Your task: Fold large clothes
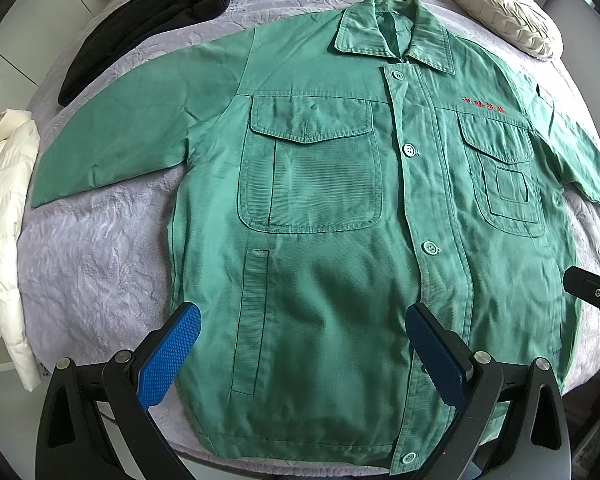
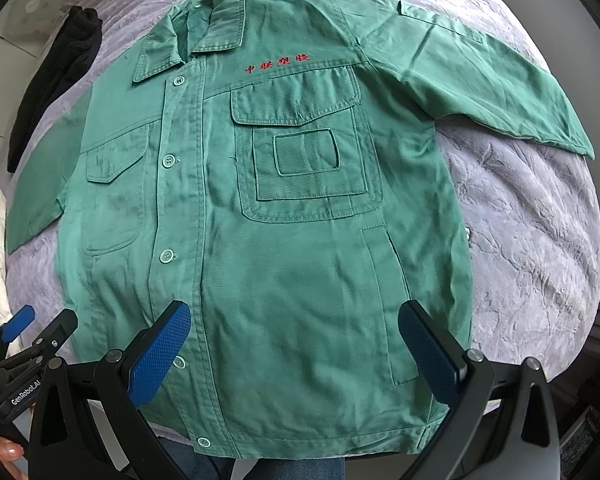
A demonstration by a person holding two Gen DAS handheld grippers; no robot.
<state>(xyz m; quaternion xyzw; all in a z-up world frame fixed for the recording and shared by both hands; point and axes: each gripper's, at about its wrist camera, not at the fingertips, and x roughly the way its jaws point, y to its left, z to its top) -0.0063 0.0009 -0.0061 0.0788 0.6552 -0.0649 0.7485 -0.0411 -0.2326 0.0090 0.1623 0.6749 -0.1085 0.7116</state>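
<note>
From the left wrist, the left gripper [image 1: 304, 312] hangs spread wide, pinching nothing, above the hem of a green jacket [image 1: 324, 208] lying flat, buttoned, sleeves out on a lavender bedspread [image 1: 95, 264]. From the right wrist, the right gripper [image 2: 293, 308], equally spread and empty, hovers over the jacket's [image 2: 283, 216] lower front, red embroidery [image 2: 277, 63] ahead.

Each gripper has black angular arms with silver screw heads and blue textured pads [image 1: 171, 356]. The left gripper [image 2: 39, 326] carries white "GenRobot.AI" lettering. The person wears blue jeans [image 2: 259, 468].
</note>
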